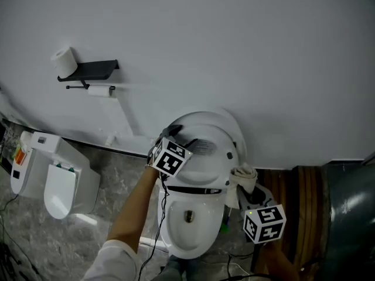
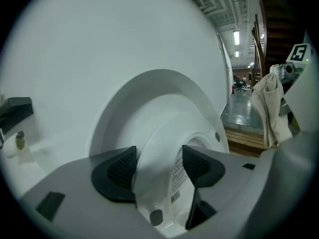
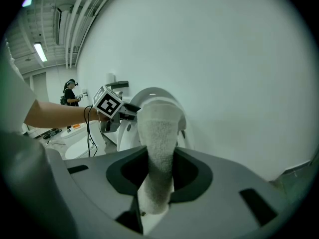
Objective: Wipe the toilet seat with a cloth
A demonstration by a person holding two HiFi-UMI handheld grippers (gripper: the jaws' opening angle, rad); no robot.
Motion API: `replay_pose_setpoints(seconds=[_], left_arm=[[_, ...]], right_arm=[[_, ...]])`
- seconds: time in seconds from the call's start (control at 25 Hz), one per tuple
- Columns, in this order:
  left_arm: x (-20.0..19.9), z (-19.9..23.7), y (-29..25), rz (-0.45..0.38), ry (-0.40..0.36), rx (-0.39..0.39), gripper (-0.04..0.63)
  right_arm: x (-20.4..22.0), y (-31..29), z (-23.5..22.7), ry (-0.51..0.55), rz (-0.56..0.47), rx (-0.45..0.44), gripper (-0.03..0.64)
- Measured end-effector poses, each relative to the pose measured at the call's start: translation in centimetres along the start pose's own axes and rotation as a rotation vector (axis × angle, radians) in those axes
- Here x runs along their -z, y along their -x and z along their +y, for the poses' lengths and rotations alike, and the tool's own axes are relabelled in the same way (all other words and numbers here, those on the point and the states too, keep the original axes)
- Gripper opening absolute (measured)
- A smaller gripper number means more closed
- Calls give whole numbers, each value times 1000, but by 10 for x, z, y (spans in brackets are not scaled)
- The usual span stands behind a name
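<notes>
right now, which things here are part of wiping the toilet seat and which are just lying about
For the job: toilet seat, cloth, left gripper, right gripper.
Lying about: paper roll, wall shelf, second toilet.

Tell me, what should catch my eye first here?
A white toilet stands in the middle against the wall, its seat raised. The left tongs straddle that seat's rim, open, while the right tongs, to the toilet's right, clamp a pale cloth. A paper roll sits on a dark shelf at upper left.
</notes>
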State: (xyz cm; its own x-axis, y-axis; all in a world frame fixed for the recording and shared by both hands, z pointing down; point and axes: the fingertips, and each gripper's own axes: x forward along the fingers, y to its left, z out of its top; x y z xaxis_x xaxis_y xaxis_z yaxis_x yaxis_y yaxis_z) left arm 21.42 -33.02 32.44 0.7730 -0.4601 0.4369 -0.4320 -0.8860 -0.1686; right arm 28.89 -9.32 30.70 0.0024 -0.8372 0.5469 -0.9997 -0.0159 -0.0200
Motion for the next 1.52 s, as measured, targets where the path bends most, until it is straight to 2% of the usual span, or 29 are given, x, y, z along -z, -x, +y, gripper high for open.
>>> replay_pose_setpoints(seconds=[0.4, 0.64, 0.88, 1.52], left_arm=[[-1, -8, 21, -43, 42, -28, 288], [-3, -17, 43, -68, 113, -7, 287], [2, -25, 53, -49, 96, -15, 284], [19, -72, 116, -91, 117, -34, 275]], right_arm=[[-9, 1, 5, -15, -9, -10, 109], [-18, 6, 7, -13, -11, -4, 109], [-33, 17, 6, 9, -28, 15, 110], [10, 46, 41, -33, 10, 49, 109]])
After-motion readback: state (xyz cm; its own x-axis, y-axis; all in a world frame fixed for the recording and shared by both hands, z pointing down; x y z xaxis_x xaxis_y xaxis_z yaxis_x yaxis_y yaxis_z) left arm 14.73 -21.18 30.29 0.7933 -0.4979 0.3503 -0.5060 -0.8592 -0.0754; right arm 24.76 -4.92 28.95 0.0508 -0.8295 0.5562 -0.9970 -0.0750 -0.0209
